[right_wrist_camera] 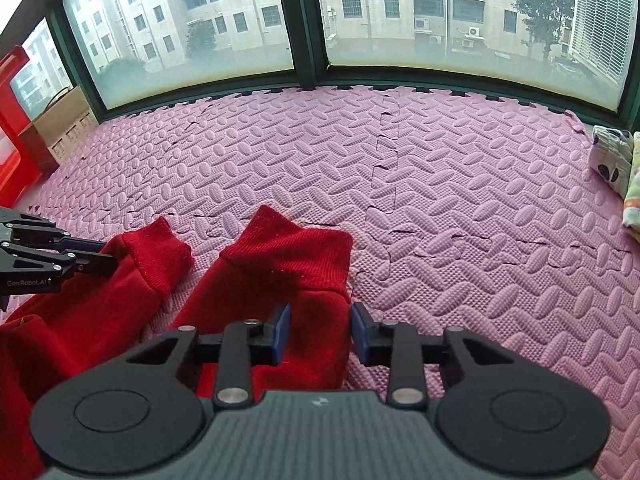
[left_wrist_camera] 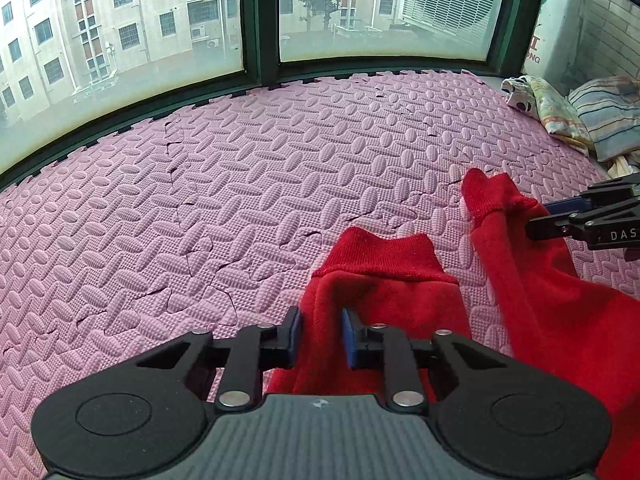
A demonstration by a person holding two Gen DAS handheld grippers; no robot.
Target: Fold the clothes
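Red garment: thick fleece-like cloth with two ribbed cuffs, laid on the pink foam mat. It is seen at the lower right of the left wrist view and the lower left of the right wrist view. Both cuffed ends point toward the window, side by side with a strip of mat between them.

Left cuffed end: ribbed band flat on the mat. The cloth behind it is raised in a fold between the blue pads of the left tongs; the pads are set slightly apart with cloth filling the gap and touching both, so the fold is taken as pinched.

Right cuffed end: ribbed band flat on the mat. The cloth behind it is bunched between the blue pads of the right tongs; the left pad is pressed against the cloth, the right pad is at its edge, and the jaws are moderately spread with the cloth gripped between them.

Mat: interlocking tiles with a raised oval pattern, several seams lifted or gapped.

Surroundings: folded patterned cloths are stacked at the far right edge of the mat. A cardboard box and a red plastic object are placed at the far left. Large dark-framed windows run along the far edge.
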